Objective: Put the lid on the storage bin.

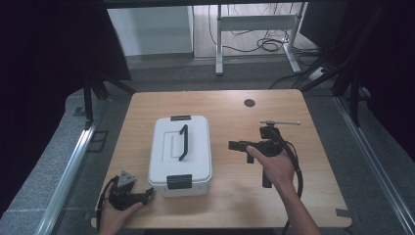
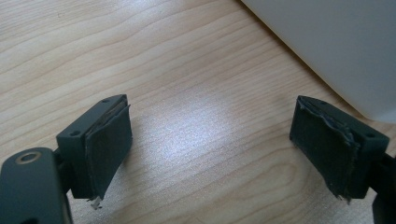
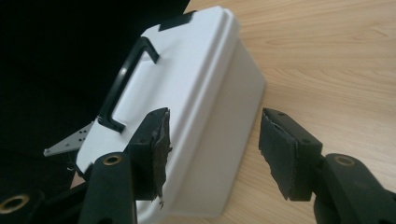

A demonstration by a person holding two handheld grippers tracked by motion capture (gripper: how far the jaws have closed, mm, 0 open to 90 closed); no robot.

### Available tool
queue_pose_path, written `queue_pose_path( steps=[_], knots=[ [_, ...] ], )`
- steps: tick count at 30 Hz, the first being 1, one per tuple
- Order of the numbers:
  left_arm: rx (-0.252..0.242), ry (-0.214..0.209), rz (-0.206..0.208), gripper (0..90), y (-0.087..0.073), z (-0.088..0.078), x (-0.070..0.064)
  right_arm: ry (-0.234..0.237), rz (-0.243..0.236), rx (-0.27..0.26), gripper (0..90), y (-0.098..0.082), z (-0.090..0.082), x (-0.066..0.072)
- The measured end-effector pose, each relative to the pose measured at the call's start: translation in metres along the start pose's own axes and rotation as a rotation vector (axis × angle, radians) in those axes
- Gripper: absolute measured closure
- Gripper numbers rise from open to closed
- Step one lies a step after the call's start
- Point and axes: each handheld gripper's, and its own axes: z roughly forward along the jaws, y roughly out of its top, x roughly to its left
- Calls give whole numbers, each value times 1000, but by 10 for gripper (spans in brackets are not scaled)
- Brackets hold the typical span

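A white box [image 1: 181, 154] with a black carry handle [image 1: 183, 142] and black latches stands lid-shut on the wooden table [image 1: 235, 205]. My left gripper [image 1: 149, 195] lies low at the box's near left corner, open, nothing between its pads [image 2: 109, 144]; the box's white corner [image 2: 336, 46] sits just beyond its right jaw. My right gripper [image 1: 234, 145] hovers to the right of the box, jaws pointing at it, open and empty. In the right gripper view the box [image 3: 196, 107] lies a short way ahead of the gripper [image 3: 212, 151], tilted by the camera, handle [image 3: 123, 84] on top.
A round dark hole [image 1: 249, 103] marks the table's far side. Metal rails [image 1: 68, 171] run along both sides of the table. Desk legs and cables [image 1: 264, 44] stand on the floor behind. Bare wood lies near the front edge and to the right of the box.
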Motion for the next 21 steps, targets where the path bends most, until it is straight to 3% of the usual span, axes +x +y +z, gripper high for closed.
queue_pose_path(
  steps=[5, 16, 21],
  knots=[
    [0, 1, 0, 129, 0, 0, 0, 9, 44, -32, 430, -12, -11, -25],
    [1, 2, -4, 129, 0, 0, 0, -20, 108, -10, 429, -50, -30, -72],
    [2, 14, -16, 128, 0, 0, -2, -32, 136, 1, 426, -56, -33, -84]
  ],
)
